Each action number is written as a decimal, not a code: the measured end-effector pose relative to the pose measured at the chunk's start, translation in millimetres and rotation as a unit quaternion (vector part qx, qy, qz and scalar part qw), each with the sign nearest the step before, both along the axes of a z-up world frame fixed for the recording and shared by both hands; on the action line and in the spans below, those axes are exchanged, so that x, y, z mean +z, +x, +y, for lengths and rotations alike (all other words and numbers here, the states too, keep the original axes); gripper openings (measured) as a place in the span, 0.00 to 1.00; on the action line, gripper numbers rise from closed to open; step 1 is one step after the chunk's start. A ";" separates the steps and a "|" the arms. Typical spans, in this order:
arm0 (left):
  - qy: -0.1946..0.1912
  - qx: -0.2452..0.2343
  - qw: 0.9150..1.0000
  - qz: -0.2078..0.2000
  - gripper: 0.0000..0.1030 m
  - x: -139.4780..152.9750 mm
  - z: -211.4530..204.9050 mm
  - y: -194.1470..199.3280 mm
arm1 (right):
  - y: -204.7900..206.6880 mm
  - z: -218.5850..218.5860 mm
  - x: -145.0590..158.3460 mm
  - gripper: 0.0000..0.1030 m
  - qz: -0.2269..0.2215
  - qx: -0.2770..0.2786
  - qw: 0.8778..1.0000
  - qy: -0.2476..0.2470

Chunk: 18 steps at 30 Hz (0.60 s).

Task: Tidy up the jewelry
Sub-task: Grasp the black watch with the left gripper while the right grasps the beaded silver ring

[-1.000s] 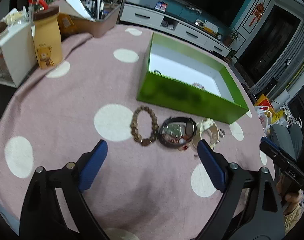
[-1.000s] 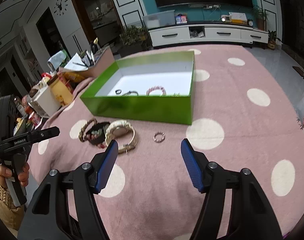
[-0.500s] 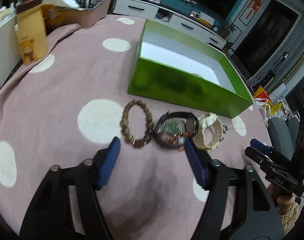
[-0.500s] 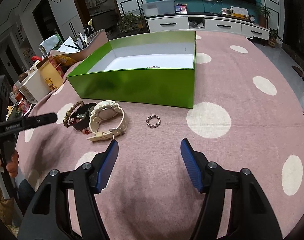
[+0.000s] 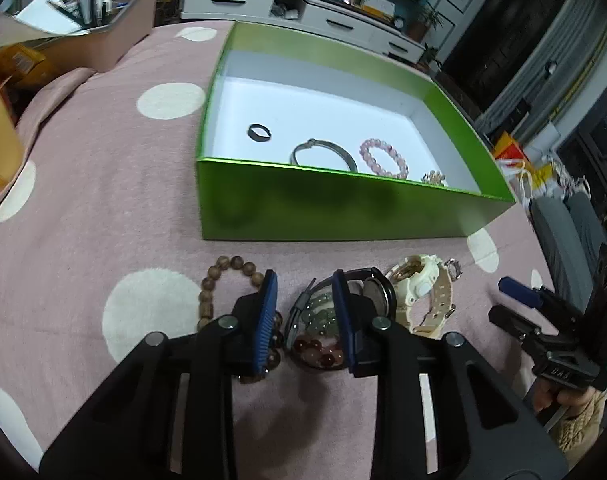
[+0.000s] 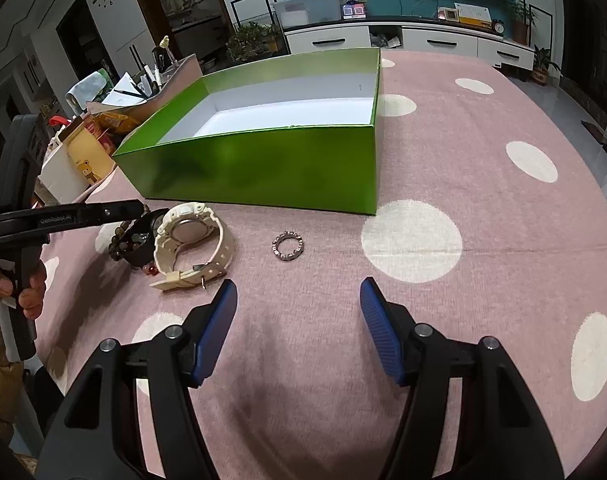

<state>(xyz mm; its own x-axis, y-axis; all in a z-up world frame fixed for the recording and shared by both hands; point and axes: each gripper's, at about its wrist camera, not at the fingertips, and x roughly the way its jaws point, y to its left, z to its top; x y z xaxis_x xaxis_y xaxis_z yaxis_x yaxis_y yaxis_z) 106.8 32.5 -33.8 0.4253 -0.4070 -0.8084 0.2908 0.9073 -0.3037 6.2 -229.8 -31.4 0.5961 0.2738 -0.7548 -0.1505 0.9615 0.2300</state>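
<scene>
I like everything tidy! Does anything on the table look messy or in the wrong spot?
Yes. Some jewelry is outside the green box: a wooden bead bracelet, a dark watch heaped with green and red beads, a cream watch on its side, and a small silver ring lying alone on the cloth.

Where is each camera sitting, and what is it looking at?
Left wrist: sits on the left tool, looking down at the dark watch and into the green box; its fingers, just closing, straddle the watch pile; the other hand shows.
Right wrist: sits on the right tool, open above the pink cloth, facing the small ring.
Both see the box and white watch.
</scene>
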 end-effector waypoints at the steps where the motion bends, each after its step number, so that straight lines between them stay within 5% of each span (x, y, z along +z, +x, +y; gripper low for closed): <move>1: 0.004 -0.004 1.000 0.002 0.26 -1.8 -1.8 2.0 | 0.9 -0.3 -0.4 0.63 0.000 0.000 1.000 0.000; 18: 0.034 -0.058 0.998 0.012 0.14 -17.5 -15.0 4.0 | 13.1 1.1 -10.2 0.61 0.010 0.000 1.000 0.000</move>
